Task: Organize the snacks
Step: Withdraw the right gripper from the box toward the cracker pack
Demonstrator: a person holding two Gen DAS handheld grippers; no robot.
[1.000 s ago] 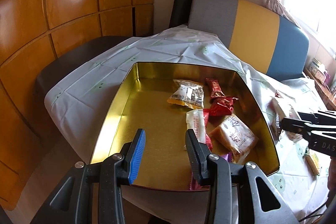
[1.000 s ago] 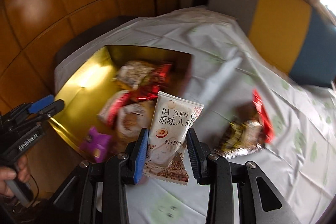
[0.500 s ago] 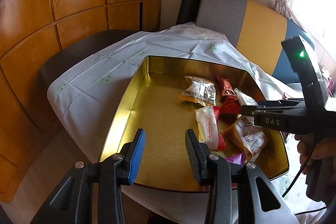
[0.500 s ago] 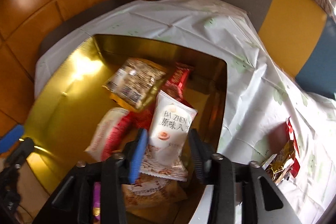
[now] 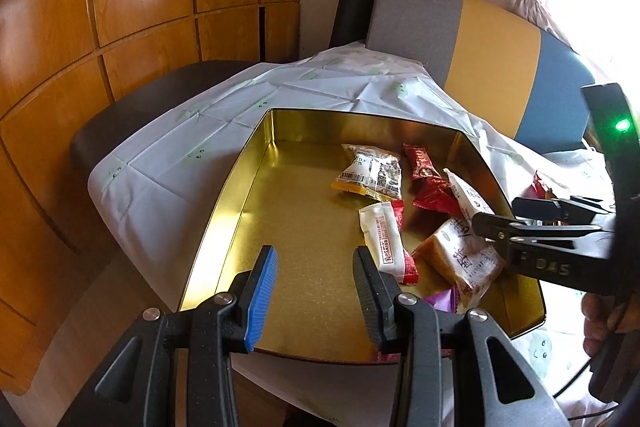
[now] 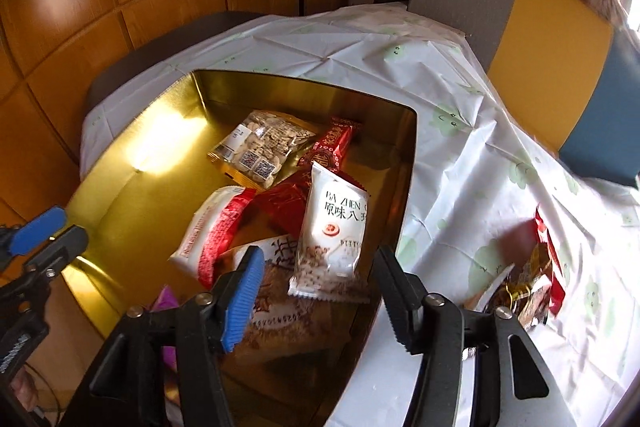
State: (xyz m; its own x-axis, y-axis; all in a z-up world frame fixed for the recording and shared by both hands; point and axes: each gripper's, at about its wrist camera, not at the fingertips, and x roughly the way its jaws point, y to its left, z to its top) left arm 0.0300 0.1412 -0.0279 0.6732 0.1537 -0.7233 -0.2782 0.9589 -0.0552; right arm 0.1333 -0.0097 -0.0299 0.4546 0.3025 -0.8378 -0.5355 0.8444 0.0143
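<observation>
Right tool has just been opening its jaws above the gold tin, and the white snack packet lies loose between them, inside the tin on other packets. Left tool hangs part open and empty over the tin's bare floor.

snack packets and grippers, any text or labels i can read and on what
"BA ZHEN" over "原味八": white packet in the tin.
"DAS": right gripper, on its side.
Red and white packet: small red print, too blurred to read.
Brown packet: large characters, unclear.
Clear packet: two QR codes and a barcode, small print unreadable.
</observation>
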